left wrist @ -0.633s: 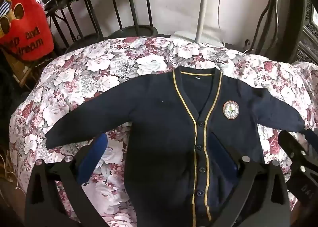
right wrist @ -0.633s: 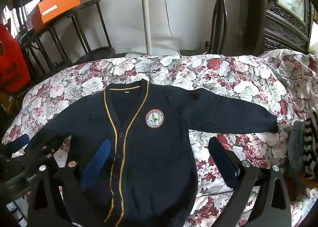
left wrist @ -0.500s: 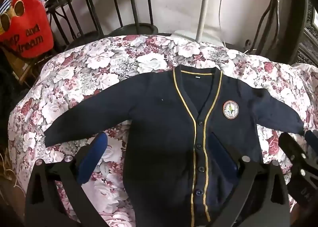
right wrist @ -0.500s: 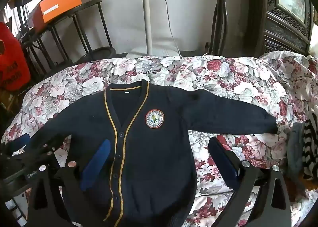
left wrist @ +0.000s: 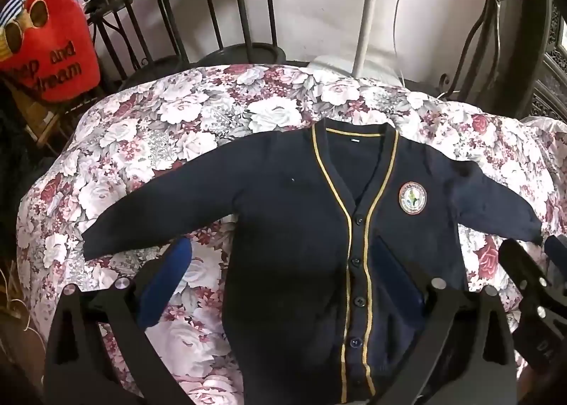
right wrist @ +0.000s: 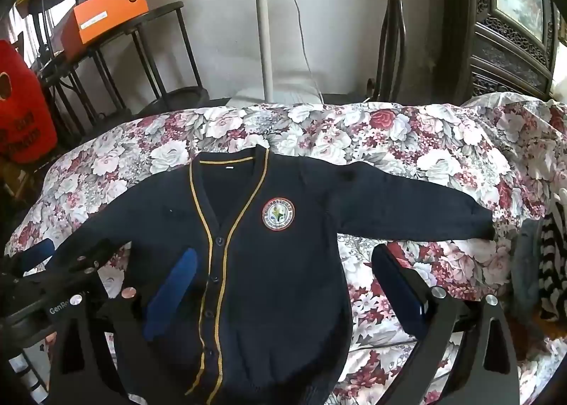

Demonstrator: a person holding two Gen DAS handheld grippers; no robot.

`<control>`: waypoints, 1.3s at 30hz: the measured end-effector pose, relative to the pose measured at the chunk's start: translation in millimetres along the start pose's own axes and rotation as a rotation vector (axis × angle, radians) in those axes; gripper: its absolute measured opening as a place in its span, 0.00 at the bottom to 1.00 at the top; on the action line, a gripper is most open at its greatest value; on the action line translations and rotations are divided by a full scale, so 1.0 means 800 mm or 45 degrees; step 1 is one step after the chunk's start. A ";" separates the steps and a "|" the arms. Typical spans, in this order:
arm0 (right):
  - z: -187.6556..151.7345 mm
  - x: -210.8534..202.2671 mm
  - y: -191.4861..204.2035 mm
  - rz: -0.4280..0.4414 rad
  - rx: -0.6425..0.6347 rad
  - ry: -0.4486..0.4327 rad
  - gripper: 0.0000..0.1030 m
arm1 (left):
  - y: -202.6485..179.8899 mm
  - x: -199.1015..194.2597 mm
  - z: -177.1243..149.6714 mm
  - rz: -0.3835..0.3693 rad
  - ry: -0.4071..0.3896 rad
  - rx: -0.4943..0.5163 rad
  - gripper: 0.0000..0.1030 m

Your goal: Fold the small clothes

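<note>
A small navy cardigan (left wrist: pixel 294 227) with gold trim and a round chest badge (left wrist: pixel 412 198) lies flat, front up and buttoned, on a floral cloth (left wrist: pixel 149 142); both sleeves are spread out sideways. My left gripper (left wrist: pixel 280 284) hovers open above its lower left body, blue pads wide apart, holding nothing. In the right wrist view the cardigan (right wrist: pixel 269 263) fills the middle, and my right gripper (right wrist: pixel 287 288) hangs open over its lower right side. The right sleeve (right wrist: pixel 418 210) reaches toward the cloth's right edge. Each gripper shows at the edge of the other's view.
A black metal stand with an orange box (right wrist: pixel 106 15) and a red cushion (left wrist: pixel 49 39) sit at the back left. A white pole (right wrist: pixel 264 36) rises behind the cloth. Dark carved furniture (right wrist: pixel 510 32) stands at the right, with striped clothing (right wrist: pixel 553 263) at the right edge.
Both grippers have shifted only slightly over the cardigan; the left view has drifted a little. The garment has not moved and the jaws stay wide.
</note>
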State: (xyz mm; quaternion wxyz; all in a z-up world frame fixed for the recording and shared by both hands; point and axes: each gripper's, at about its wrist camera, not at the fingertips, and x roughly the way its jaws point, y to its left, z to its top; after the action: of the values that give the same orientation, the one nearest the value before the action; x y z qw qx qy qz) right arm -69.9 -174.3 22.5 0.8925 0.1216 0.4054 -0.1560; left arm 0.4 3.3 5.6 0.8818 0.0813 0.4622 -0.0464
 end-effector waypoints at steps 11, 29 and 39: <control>-0.004 0.004 0.000 0.003 -0.005 0.003 0.97 | 0.005 0.000 -0.003 -0.009 0.010 -0.011 0.96; -0.005 0.004 -0.001 0.006 -0.003 0.004 0.97 | 0.005 0.001 -0.003 -0.009 0.010 -0.012 0.96; -0.005 0.004 -0.002 0.006 -0.003 0.006 0.97 | 0.005 0.001 -0.003 -0.011 0.011 -0.011 0.96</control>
State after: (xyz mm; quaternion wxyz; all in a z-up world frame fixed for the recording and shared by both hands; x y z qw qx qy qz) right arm -71.0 -175.0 17.4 0.8920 0.1217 0.4075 -0.1532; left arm -0.5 7.7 3.8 0.8799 0.0757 0.4667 -0.0479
